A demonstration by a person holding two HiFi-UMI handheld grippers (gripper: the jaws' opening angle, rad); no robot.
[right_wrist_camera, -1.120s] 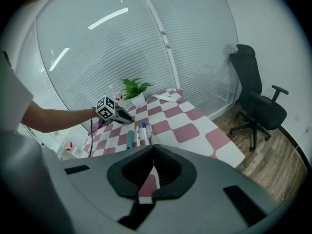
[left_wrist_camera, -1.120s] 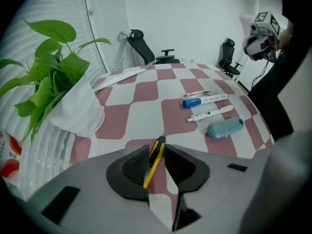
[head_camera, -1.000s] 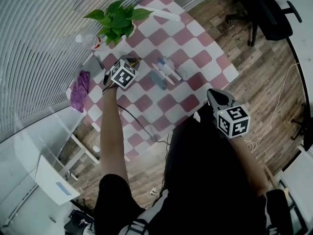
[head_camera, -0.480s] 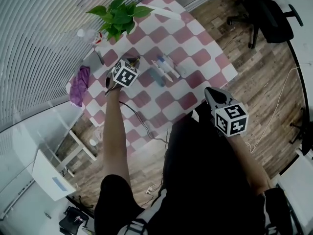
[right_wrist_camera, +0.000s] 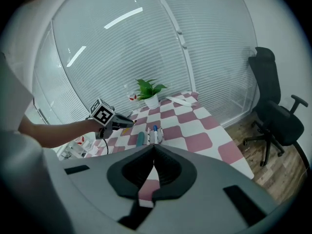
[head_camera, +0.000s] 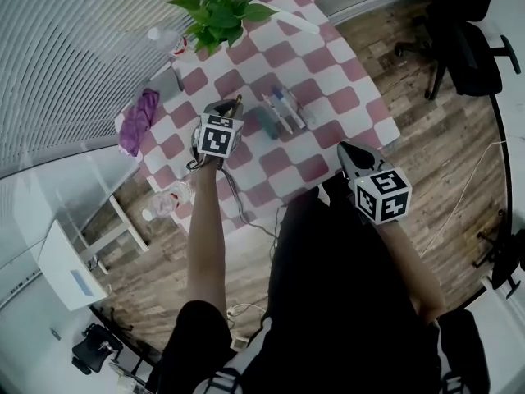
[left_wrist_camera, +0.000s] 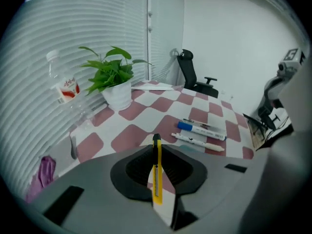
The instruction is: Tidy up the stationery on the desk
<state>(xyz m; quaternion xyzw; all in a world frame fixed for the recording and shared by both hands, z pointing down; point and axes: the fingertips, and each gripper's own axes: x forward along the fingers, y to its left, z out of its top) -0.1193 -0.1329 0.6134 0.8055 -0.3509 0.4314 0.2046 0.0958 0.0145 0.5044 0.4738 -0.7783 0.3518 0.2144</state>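
The left tool (head_camera: 235,105) hangs over the near left part of the checked table (head_camera: 362,128), its jaws closed tight on a yellow utility knife (left_wrist_camera: 156,175). The knife stands edge-on in the narrow gap and runs along the jaws, with its dark tip poking out past the fingertips. Ahead of that tool and a little to its right, on the table, lies the rest of the stationery in a close row: a blue-capped marker (left_wrist_camera: 201,127), a white pen (left_wrist_camera: 197,141) just beside it on the near side, and a teal case (head_camera: 267,125) nearest the tool. In the head view this row sits just beyond the knife's tip and apart from it. The right tool (head_camera: 348,153) is held well away from the row, past the table's near edge and close to the person's body; its jaws are pressed together with nothing between them, and its own view looks across the table at the pens from afar. At the table's far left a potted plant (head_camera: 220,12) stands with a plastic bottle (head_camera: 169,41) just beside it, and a purple cloth (head_camera: 141,120) lies at the left edge. A black office chair (head_camera: 469,41) stands on the wood floor to the right of the table.
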